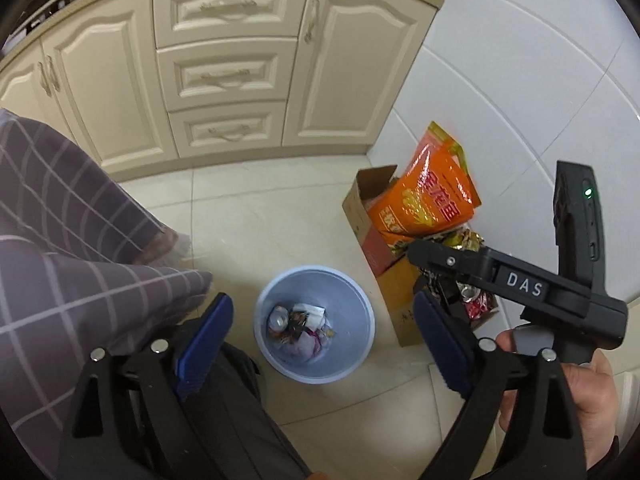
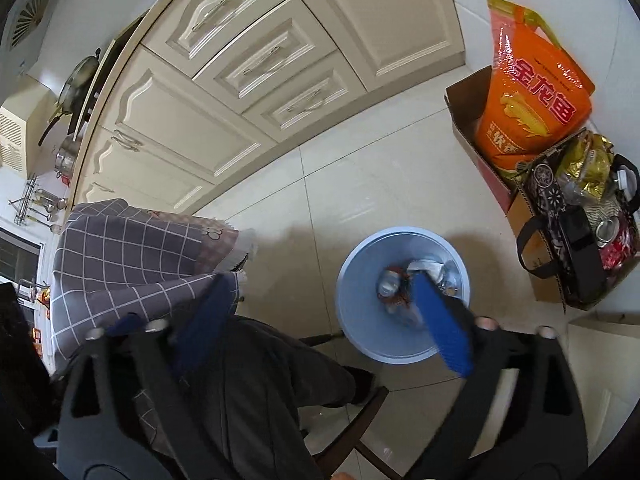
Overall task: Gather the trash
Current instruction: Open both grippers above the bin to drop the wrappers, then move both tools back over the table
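Observation:
A light blue trash bin [image 1: 362, 344] stands on the tiled floor and holds a crushed can [image 1: 279, 317] and wrappers. It also shows in the right wrist view [image 2: 352, 308]. My left gripper [image 1: 320, 344] is open and empty, high above the bin. My right gripper [image 2: 320, 316] is open and empty, also above the bin, with one blue pad [image 2: 440, 320] over its mouth. The right gripper's black body [image 1: 520, 280] shows in the left wrist view, to the right of the bin.
A cardboard box [image 2: 464, 120] with an orange bag [image 2: 532, 92] and a black tote [image 2: 576, 248] of cans and wrappers stand right of the bin. Cream kitchen cabinets [image 1: 224, 68] lie behind. A checked grey cloth [image 1: 60, 240] hangs at left. A dark chair [image 2: 360, 420] is below.

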A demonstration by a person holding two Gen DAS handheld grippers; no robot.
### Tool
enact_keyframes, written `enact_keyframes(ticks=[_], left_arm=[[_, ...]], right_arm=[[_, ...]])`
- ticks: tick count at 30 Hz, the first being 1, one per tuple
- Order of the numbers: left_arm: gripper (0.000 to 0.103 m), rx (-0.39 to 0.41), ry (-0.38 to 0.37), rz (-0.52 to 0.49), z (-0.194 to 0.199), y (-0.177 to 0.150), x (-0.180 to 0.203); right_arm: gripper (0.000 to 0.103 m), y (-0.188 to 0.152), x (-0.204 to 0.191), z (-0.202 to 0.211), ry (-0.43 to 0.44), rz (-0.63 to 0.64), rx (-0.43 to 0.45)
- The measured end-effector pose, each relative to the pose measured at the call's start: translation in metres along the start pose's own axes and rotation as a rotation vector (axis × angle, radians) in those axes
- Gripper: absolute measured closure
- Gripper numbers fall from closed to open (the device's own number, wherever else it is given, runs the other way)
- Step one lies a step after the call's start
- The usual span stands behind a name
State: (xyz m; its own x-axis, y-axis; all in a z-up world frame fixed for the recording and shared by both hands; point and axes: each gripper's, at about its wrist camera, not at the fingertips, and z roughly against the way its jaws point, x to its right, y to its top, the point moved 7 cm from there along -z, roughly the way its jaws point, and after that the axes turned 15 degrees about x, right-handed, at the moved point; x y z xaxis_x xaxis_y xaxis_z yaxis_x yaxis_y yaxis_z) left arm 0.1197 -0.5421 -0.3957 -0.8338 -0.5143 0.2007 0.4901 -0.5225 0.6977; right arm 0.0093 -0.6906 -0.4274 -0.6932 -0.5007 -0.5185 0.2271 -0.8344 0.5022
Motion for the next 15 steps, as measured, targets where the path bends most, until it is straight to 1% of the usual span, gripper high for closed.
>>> enact_keyframes(ticks=[7,12,15], left_arm=[[0.011,0.096,0.02,-0.013,0.041,0.019,0.0],[0.011,0.154,0.017,-0.029,0.07,0.033,0.004],[0.011,0.196,0.016,-0.03,0.09,0.042,0.004]], right_arm=[[0.006,0.008,-0.013,0.013,-0.002,0.02,0.032],[0.006,0.019,-0.035,0.029,0.016,0.049,0.069],[0.006,0.027,-0.054,0.042,0.041,0.075,0.099]])
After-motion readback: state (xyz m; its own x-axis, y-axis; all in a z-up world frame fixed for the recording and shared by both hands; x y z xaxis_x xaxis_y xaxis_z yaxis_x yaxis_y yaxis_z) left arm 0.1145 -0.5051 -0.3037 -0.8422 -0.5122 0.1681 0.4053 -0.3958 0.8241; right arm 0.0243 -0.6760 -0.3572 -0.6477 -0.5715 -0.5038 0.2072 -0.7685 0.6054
